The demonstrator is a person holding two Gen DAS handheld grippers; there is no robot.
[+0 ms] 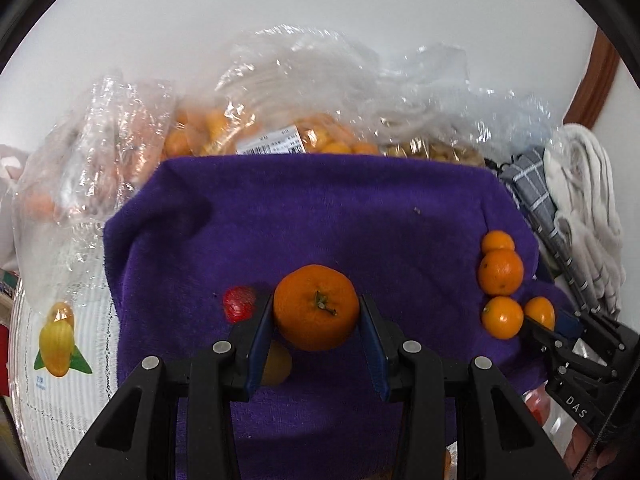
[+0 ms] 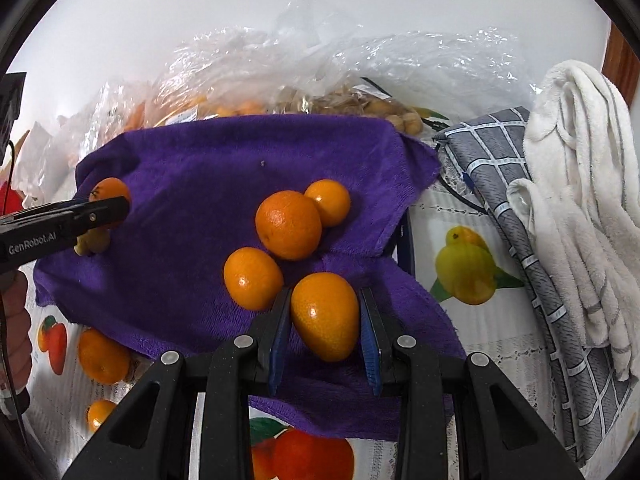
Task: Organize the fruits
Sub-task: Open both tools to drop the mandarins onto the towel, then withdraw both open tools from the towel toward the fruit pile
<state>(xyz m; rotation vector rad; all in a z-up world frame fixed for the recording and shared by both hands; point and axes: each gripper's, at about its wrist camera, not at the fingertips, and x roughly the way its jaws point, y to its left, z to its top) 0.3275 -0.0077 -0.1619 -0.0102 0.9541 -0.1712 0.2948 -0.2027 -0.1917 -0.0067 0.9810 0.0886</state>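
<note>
A purple towel (image 1: 320,208) lies on the table. My left gripper (image 1: 316,312) is shut on a mandarin with a green stem (image 1: 316,306), held over the towel. A small red fruit (image 1: 239,303) and a yellowish fruit (image 1: 278,364) lie just left of it. My right gripper (image 2: 325,316) is shut on a glossy oval kumquat (image 2: 325,316) at the towel's (image 2: 240,160) right side. A larger mandarin (image 2: 289,224) and two kumquats (image 2: 253,278) (image 2: 328,202) lie beside it. The left gripper (image 2: 104,208) with its mandarin shows at far left.
Clear plastic bags of oranges (image 1: 256,136) and brownish fruit (image 2: 360,104) stand behind the towel against the white wall. A grey checked cloth (image 2: 520,220) and a white towel (image 2: 580,180) lie at the right. Two loose oranges (image 2: 103,356) lie on the fruit-print tablecloth (image 2: 460,340).
</note>
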